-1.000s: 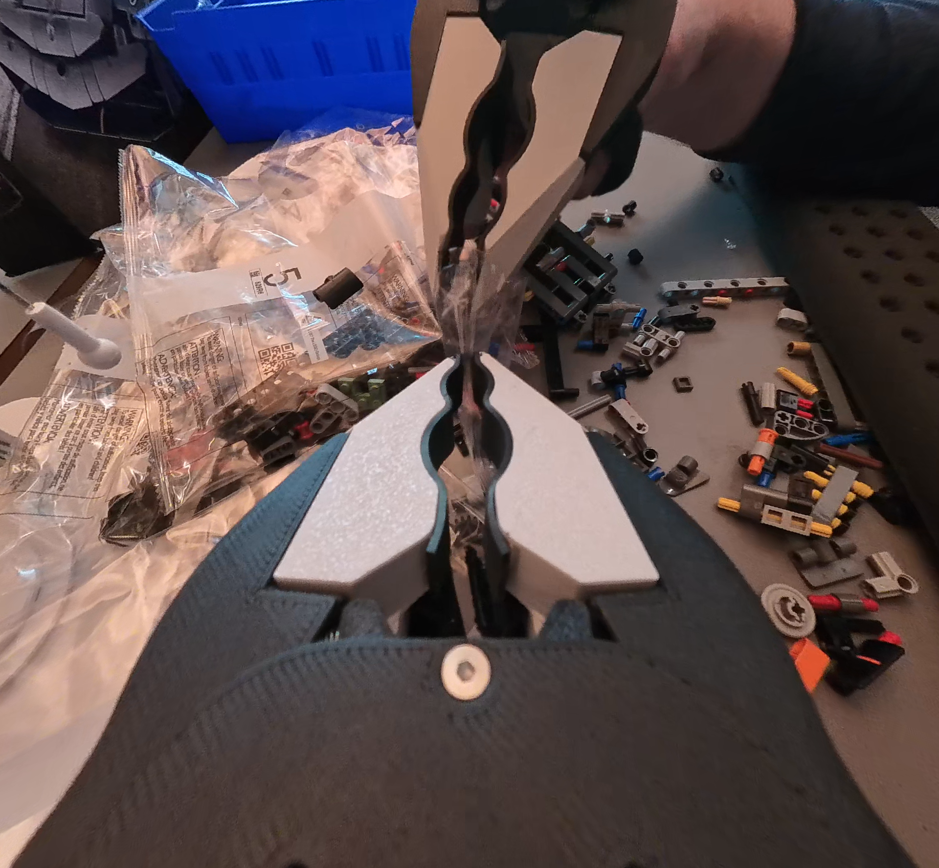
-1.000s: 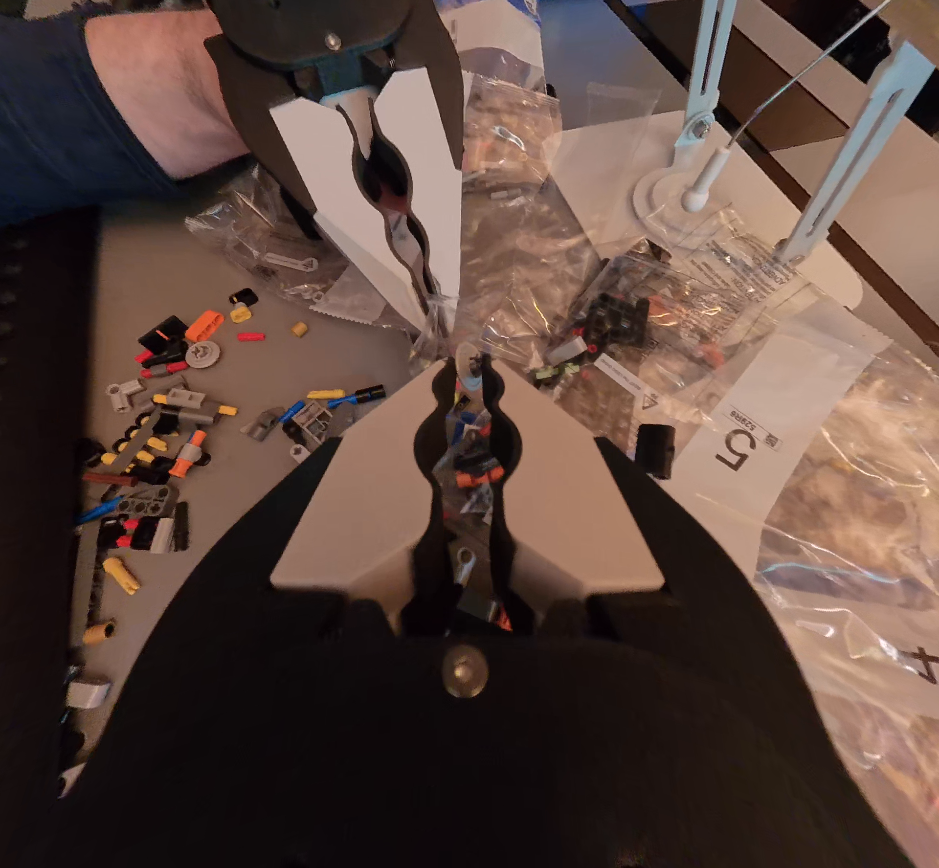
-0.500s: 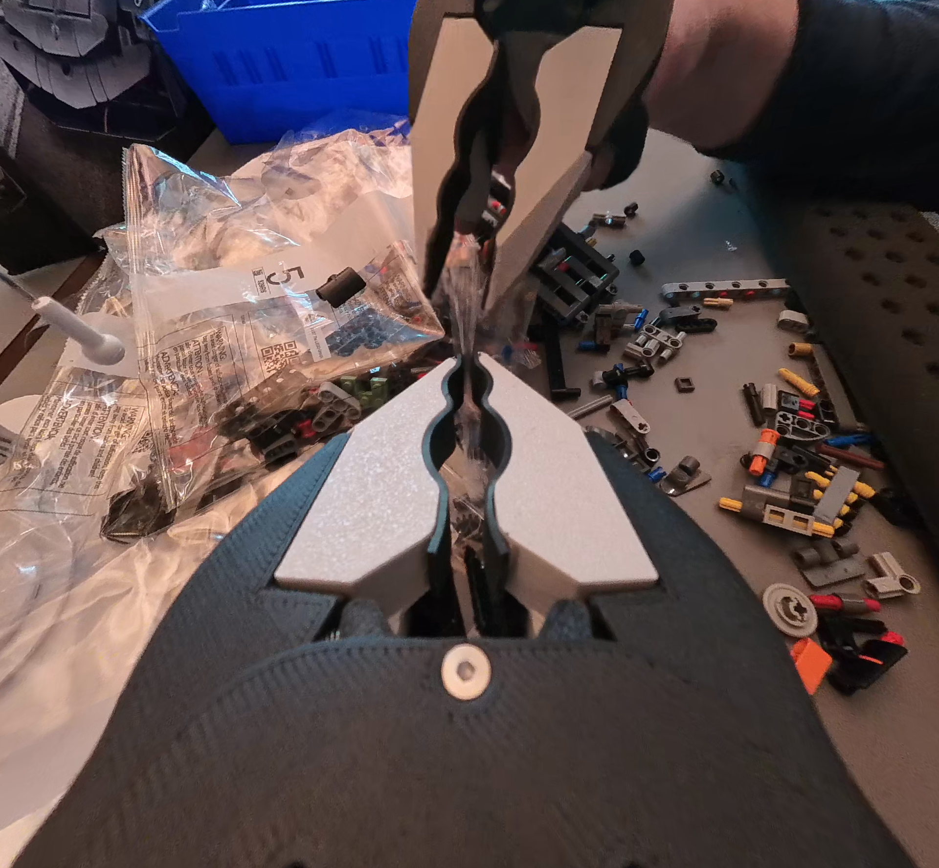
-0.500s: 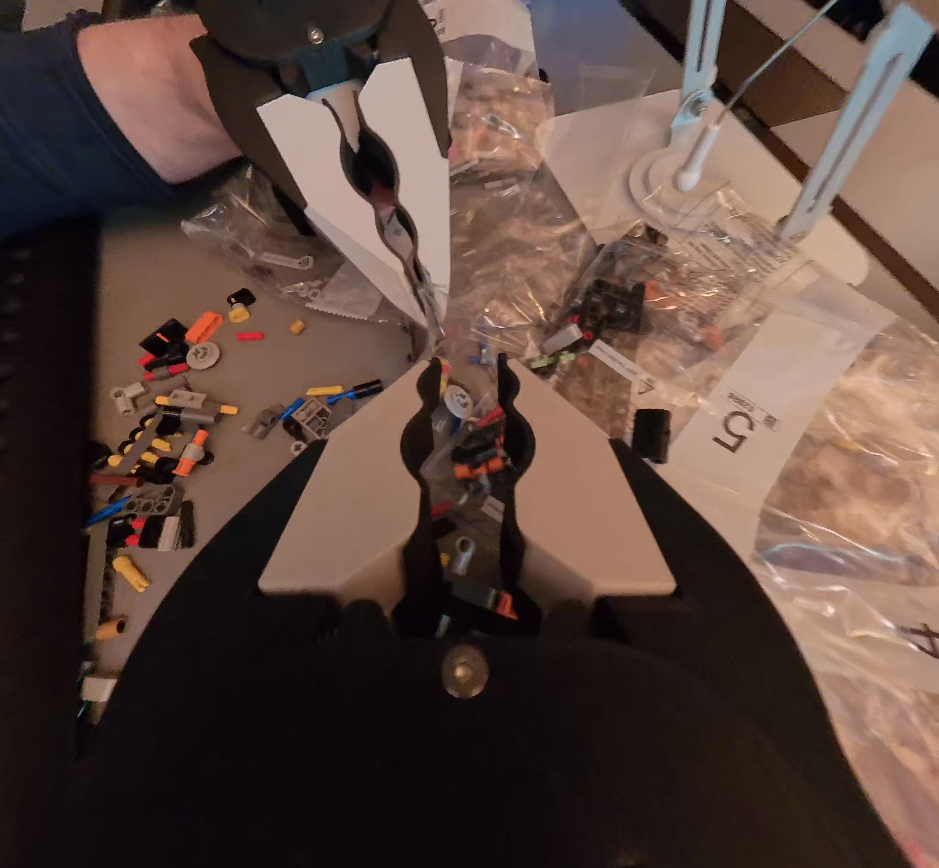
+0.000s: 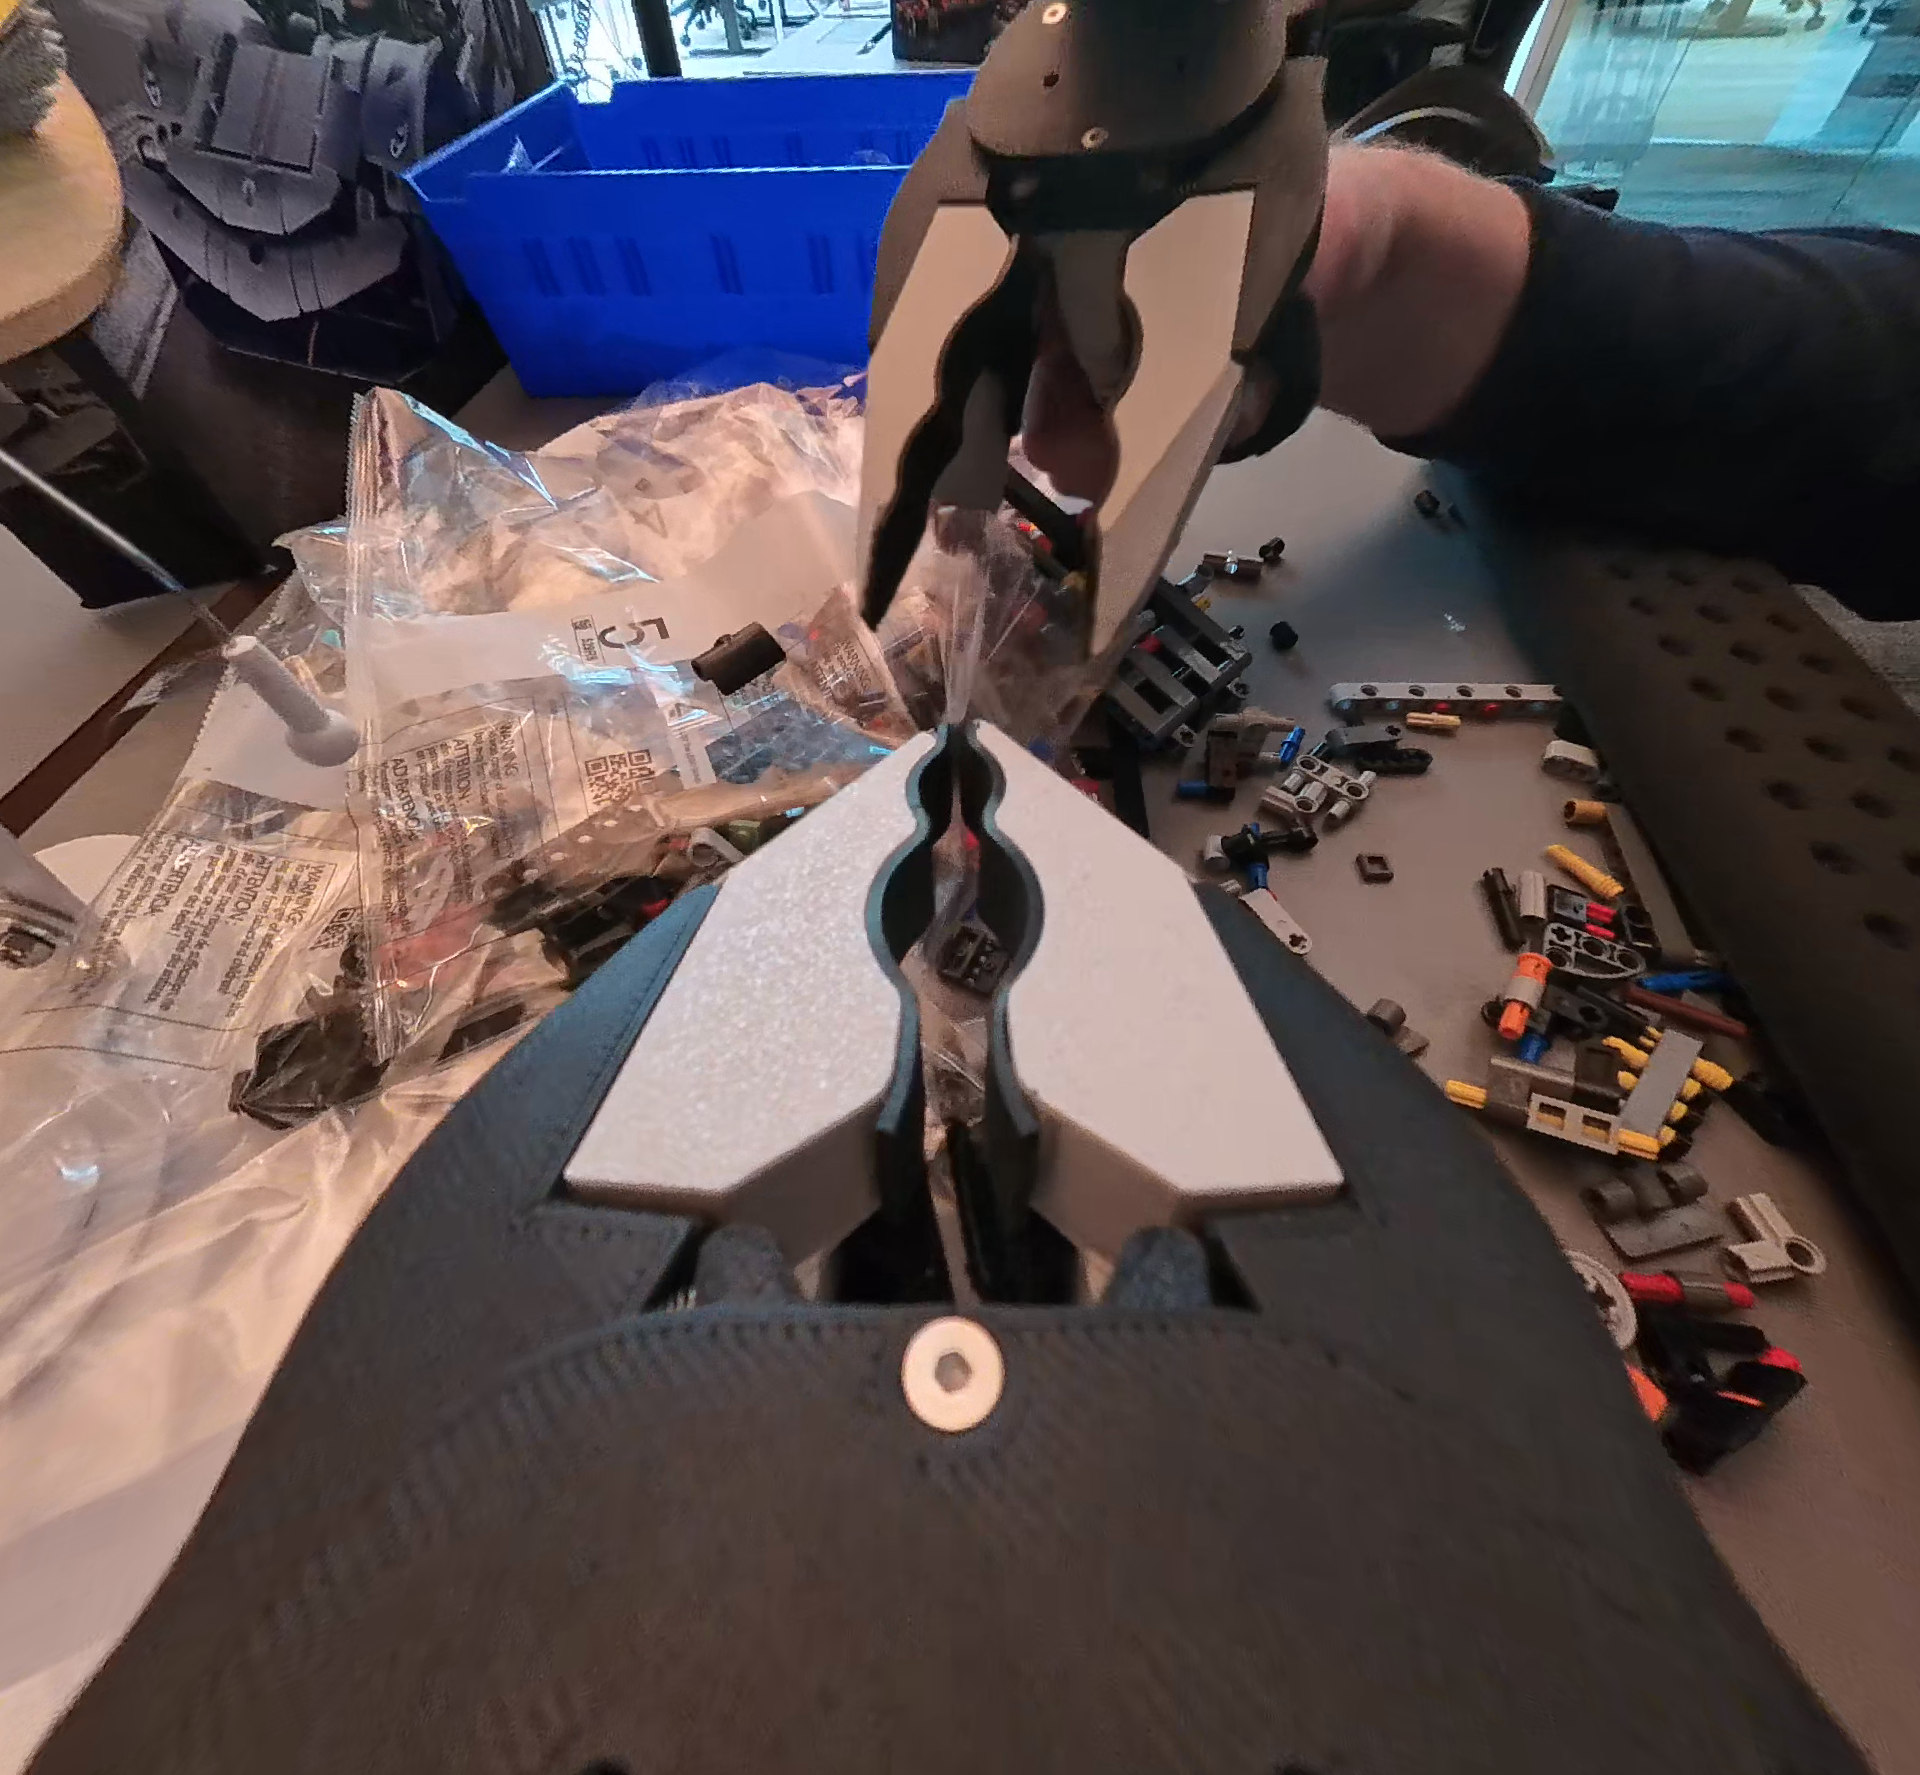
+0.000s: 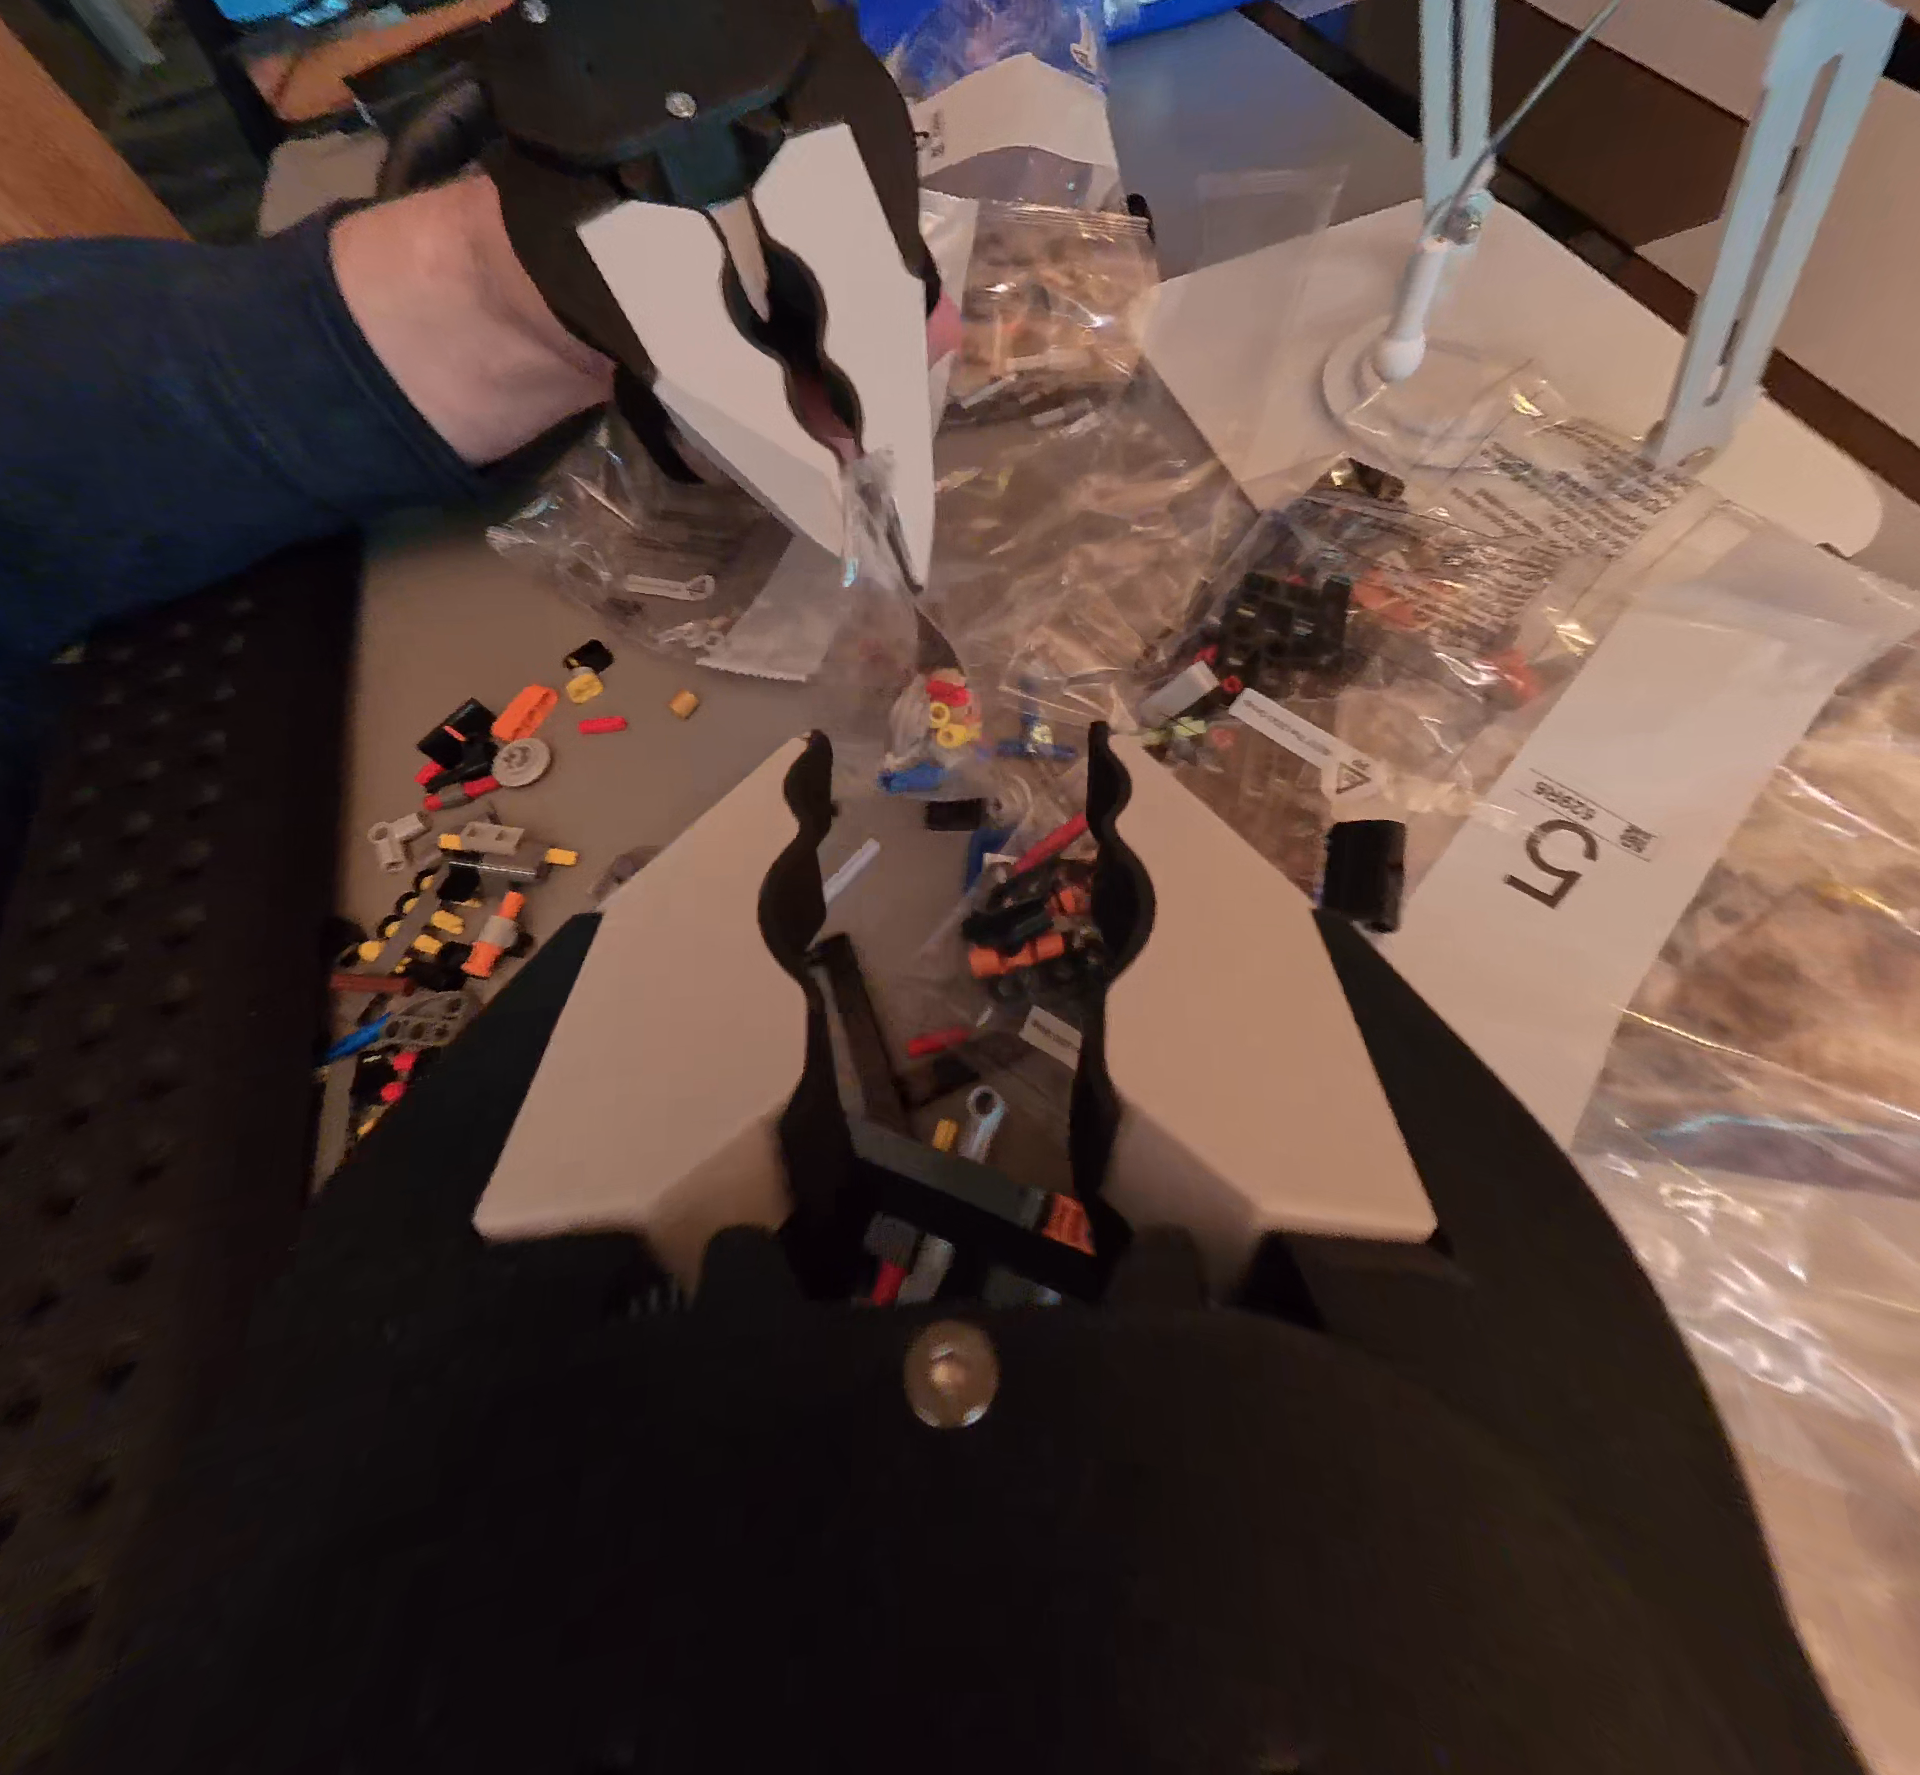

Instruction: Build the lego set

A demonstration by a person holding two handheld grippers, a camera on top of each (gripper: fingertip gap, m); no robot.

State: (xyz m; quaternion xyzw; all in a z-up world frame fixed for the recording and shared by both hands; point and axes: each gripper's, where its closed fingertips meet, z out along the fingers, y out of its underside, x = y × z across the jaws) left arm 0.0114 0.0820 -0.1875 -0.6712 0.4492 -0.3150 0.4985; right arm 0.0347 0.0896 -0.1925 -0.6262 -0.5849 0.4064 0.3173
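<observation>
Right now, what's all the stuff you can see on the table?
small clear bag: one, see-through with coloured bits inside, hanging from the left tongs
other clear bags: several, see-through, heaped on one side of the table
loose lego pieces: many, grey, black, yellow, orange and red, scattered on the grey table
blue bin: one, at the back behind the bags
white stand: one, on white card at the far edge
left tongs: shut, pinching the small bag's top
right tongs: open above the bag
forearms: two, dark sleeves, holding the tongs
</observation>
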